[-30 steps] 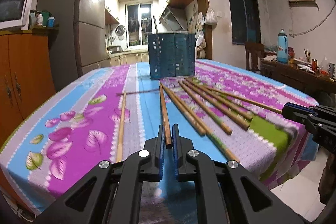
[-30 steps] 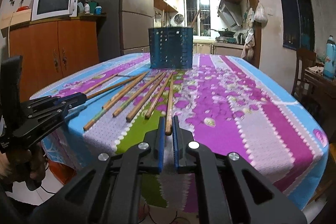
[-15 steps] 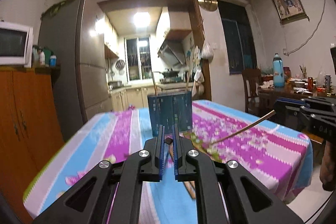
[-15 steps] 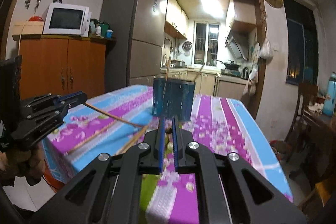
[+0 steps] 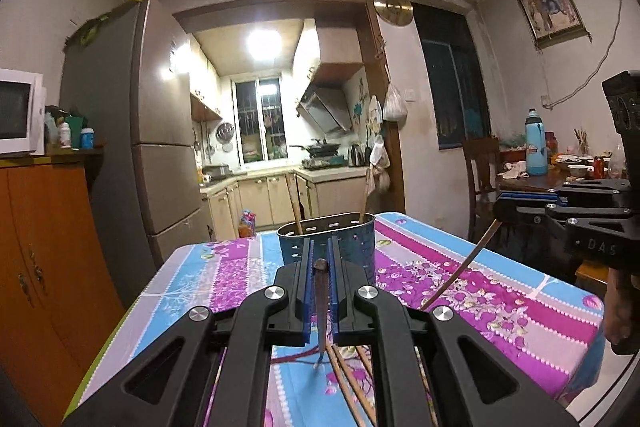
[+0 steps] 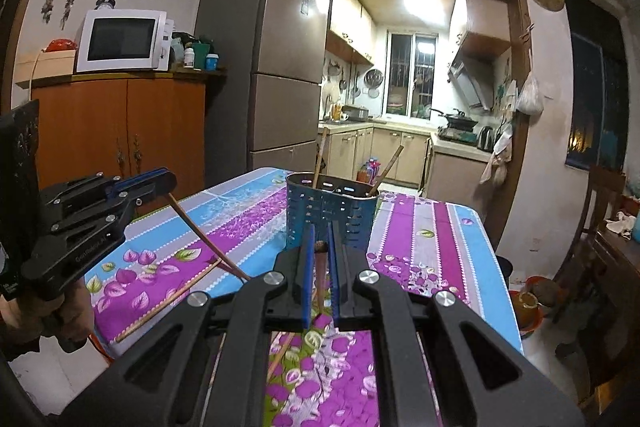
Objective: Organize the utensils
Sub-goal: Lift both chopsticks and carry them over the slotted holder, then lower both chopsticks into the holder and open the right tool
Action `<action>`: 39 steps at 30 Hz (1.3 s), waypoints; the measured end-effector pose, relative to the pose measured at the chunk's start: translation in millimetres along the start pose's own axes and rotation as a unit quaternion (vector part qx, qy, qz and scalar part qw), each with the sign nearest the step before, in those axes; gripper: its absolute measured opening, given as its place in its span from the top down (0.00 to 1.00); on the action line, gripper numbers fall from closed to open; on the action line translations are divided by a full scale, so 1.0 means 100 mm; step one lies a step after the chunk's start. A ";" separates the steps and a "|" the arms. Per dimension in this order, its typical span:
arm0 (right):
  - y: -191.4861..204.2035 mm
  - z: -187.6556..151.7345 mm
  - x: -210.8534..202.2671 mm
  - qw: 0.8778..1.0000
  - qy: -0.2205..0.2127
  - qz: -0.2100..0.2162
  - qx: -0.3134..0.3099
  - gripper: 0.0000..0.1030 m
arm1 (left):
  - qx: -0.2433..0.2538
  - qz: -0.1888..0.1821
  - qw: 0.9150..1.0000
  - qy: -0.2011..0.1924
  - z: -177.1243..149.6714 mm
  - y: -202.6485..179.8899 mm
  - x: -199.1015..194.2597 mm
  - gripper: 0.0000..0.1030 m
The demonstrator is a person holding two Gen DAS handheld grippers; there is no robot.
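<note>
While each chopstick hangs down with its tip hidden behind our own fingers, we grip one chopstick (image 5: pixel 320 291) in the left gripper (image 5: pixel 319 267) and another chopstick (image 6: pixel 320 267) in the right gripper (image 6: pixel 319 247). Both are just before the blue holder (image 5: pixel 352 243). Two sticks stand inside the holder; more lie on the tablecloth (image 5: pixel 500 291) before it, partly covered.

The holder (image 5: pixel 326 243) stands at the worktop's (image 5: pixel 500 291) far end with two chopsticks (image 5: pixel 294 205) in it; loose chopsticks (image 5: pixel 352 383) lie near, a fridge (image 5: pixel 132 147) far left.
</note>
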State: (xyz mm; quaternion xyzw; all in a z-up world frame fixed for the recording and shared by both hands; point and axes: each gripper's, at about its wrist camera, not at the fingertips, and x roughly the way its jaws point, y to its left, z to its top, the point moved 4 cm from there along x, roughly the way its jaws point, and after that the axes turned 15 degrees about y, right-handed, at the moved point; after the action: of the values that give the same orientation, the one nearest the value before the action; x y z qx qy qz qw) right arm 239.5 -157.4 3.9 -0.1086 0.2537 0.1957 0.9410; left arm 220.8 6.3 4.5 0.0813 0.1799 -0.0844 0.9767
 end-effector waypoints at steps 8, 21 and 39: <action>-0.14 0.30 0.14 0.999 0.030 0.015 0.004 0.95 | -0.005 -0.018 1.000 0.024 0.38 0.11 0.25 0.92; -0.26 0.92 0.11 0.999 0.030 0.015 -0.004 0.95 | -0.023 -0.035 0.998 0.044 0.89 0.31 0.44 0.93; -0.71 2.11 0.14 1.000 -0.013 0.007 0.024 0.95 | -0.037 -0.025 0.999 -0.016 2.26 0.56 0.49 0.93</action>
State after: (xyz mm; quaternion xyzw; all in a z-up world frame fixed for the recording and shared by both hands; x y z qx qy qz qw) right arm 372.6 -152.5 182.7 -0.0817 0.2470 0.1971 0.9452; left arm 353.2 11.2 201.9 0.0389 0.1688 -0.1035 0.9794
